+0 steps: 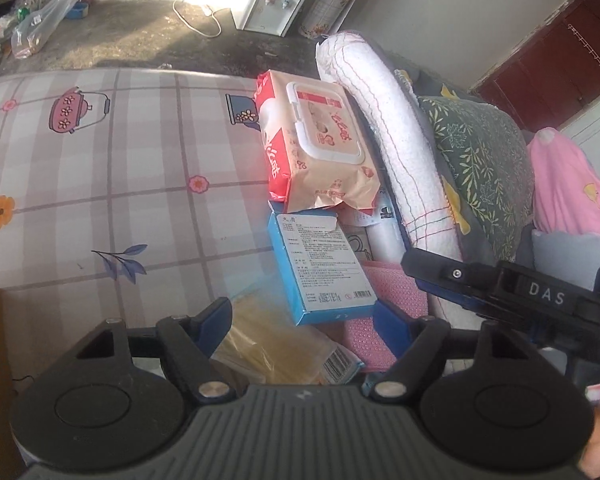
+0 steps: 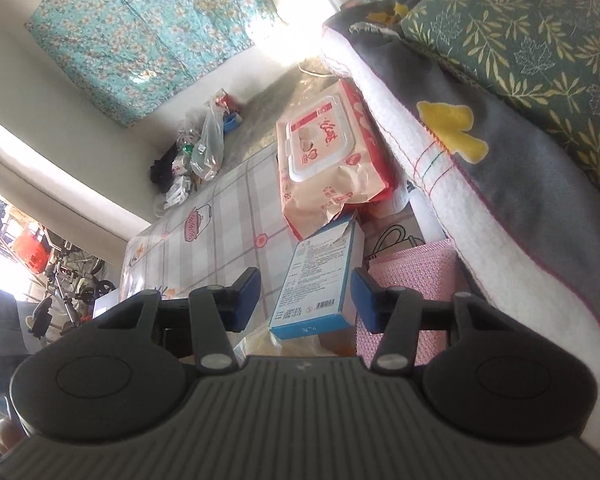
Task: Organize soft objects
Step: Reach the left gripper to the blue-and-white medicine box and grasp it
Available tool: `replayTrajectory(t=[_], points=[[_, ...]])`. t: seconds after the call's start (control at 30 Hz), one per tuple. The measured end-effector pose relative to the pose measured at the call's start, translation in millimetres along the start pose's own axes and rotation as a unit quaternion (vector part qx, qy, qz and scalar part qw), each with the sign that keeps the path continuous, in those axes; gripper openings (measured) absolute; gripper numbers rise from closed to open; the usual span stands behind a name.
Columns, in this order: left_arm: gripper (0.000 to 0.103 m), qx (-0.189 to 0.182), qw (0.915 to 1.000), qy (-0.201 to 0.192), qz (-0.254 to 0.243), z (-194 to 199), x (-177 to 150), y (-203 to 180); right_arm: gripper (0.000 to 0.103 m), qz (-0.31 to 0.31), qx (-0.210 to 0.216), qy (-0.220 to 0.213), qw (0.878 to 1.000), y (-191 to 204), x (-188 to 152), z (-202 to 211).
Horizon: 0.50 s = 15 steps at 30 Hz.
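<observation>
left gripper (image 1: pixel 302 322): jaws stand wide, blue pads apart, nothing clamped. Near end of the blue box sits in the gap, pads not touching it.
right gripper (image 2: pixel 305 298): jaws part-way open, pads either side of the same box's near end, small gaps both sides, no grip visible. In the left view its black body marked DAS (image 1: pixel 540 300) crosses just right of the left gripper.
blue box (image 1: pixel 320 264): flat carton, printed white label up, straight ahead of both grippers, lying partly on a yellow packet and a pink mat. In the right view it is tilted (image 2: pixel 320 280), far flap torn open.
yellow packet (image 1: pixel 276 344): clear wrap with barcode, directly under the left gripper's gap, below the box.
pink mat (image 1: pixel 392 300): textured, just right of the box, by the right-hand pad in both views (image 2: pixel 412 280).
wipes pack (image 1: pixel 320 144): soft red-and-peach pack, white flip lid up, beyond the box, its near edge overlapping the box's far end.
white towel (image 1: pixel 384 136): rolled, stitched lines, right of the wipes, running ahead-right.
grey blanket (image 2: pixel 540 184): yellow patches, over the towel, right of the right gripper.
green cushion (image 1: pixel 480 168): leaf print, further right, on the blanket.
pink cloth (image 1: pixel 568 188): far right of the left view.
tablecloth (image 1: pixel 120 184): checked, teapot and flower print, bare left of both grippers.
water dispenser (image 1: pixel 272 4): on the floor, far ahead.
plastic bags (image 1: pixel 44 20): far ahead-left by the wall.
</observation>
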<state>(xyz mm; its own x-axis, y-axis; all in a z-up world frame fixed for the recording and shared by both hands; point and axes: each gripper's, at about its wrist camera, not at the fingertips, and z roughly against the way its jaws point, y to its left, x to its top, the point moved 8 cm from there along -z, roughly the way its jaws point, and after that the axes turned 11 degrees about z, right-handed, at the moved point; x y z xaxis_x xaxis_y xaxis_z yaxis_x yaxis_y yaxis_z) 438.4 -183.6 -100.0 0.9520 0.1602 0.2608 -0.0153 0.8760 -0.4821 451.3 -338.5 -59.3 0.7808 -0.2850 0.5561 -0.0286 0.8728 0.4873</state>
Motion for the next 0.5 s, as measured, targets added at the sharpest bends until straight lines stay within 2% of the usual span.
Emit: replayTrajectory(t=[0.13, 0.23, 0.33, 0.5], points=[[0.068, 0.000, 0.9997, 0.024, 0.006, -32, 10, 0, 0.045, -0.029, -0.009, 0.044, 0.999, -18, 6, -48], [0.066, -0.001, 0.9993, 0.036, 0.011, -46, 15, -2, 0.043, -0.049, -0.012, 0.066, 0.997, -29, 6, -72], [0.065, -0.006, 0.9985, 0.053, 0.011, -59, 18, -6, 0.039, -0.059, -0.009, 0.081, 0.995, -37, 5, -91], [0.053, -0.010, 0.9971, 0.072, 0.025, -75, 17, -7, 0.031, -0.067, 0.001, 0.095, 0.993, -37, 2, -107]])
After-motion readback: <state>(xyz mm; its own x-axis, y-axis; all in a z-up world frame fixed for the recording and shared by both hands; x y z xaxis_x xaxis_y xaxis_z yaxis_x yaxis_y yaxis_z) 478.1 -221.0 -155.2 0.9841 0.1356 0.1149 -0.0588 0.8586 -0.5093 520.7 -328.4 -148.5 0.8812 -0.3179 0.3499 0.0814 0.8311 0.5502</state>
